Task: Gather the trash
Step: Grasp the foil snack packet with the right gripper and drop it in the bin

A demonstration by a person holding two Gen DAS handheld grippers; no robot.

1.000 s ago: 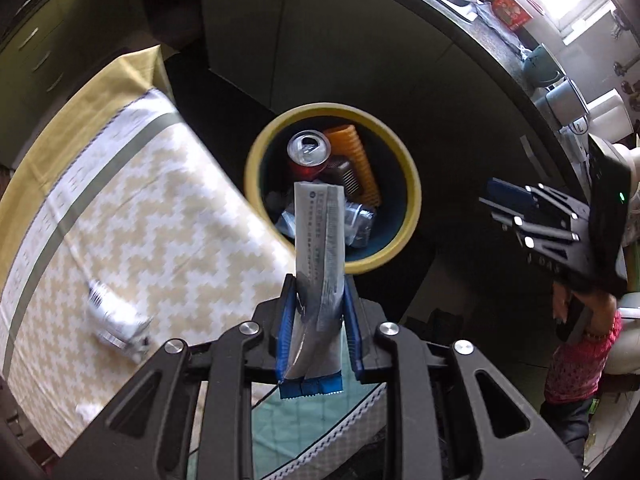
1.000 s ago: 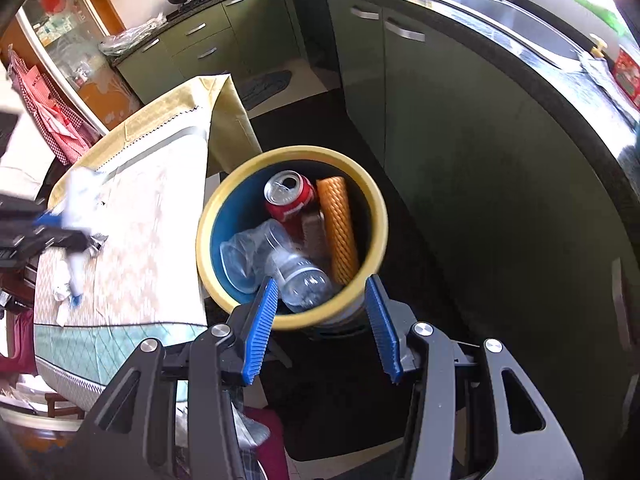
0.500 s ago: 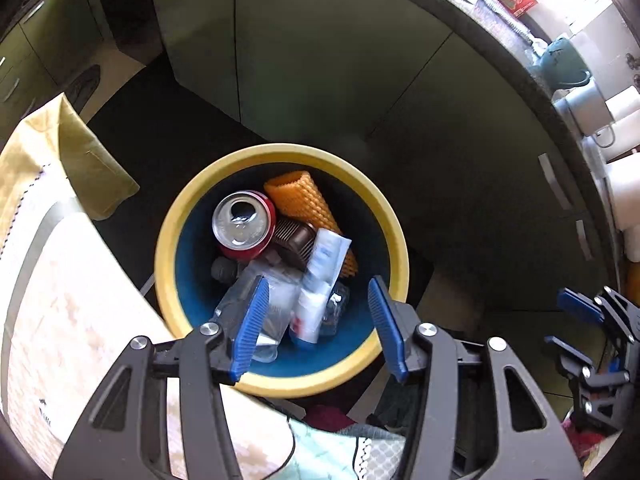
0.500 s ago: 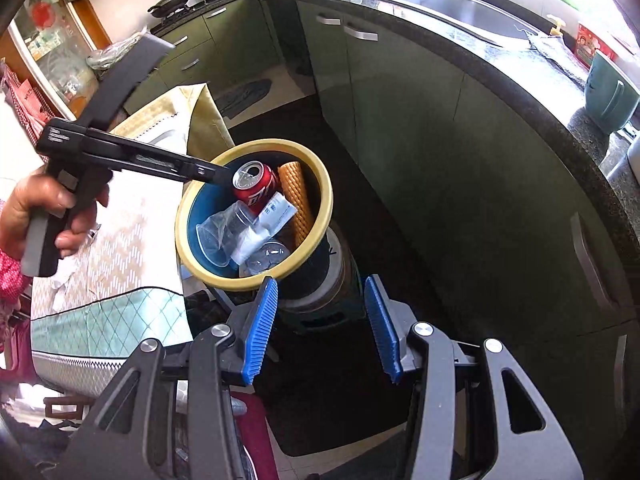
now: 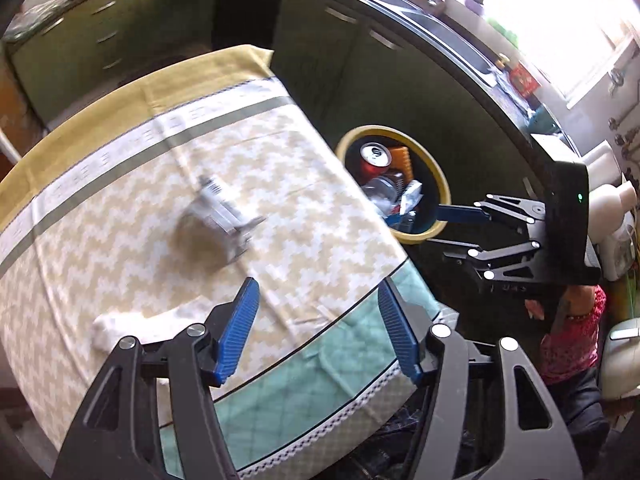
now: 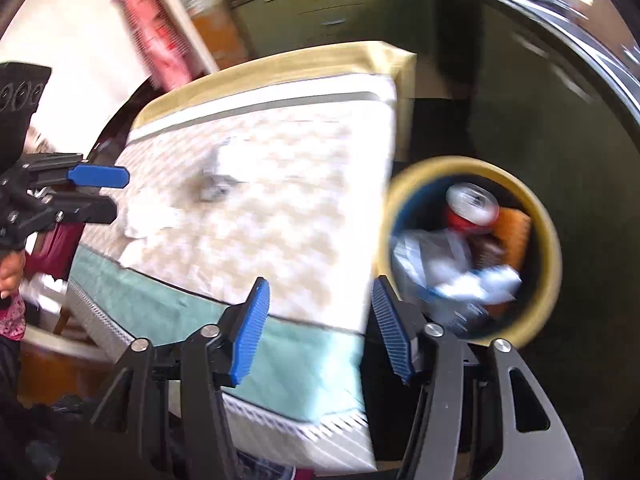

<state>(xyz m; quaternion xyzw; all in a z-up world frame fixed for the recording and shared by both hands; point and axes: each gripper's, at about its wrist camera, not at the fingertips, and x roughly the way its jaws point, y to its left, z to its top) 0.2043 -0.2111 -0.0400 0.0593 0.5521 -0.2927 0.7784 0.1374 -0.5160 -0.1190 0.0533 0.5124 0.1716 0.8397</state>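
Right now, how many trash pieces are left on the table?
2: a crumpled silvery wrapper mid-table and a white tissue wad near the front edge, left of the left gripper. Motion blur could hide smaller scraps.

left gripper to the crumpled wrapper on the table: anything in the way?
Nothing visible. The left gripper is open and empty above the tablecloth, and only bare cloth lies between it and the crumpled wrapper. A white tissue sits off to its left, outside that path.

We are seeing a matt woven tablecloth (image 5: pixel 168 200) covering the table, a shiny metal can (image 5: pixel 375 156) lying in the glossy plastic bin (image 5: pixel 440 184), and ribbed blue pads (image 5: pixel 236 332).
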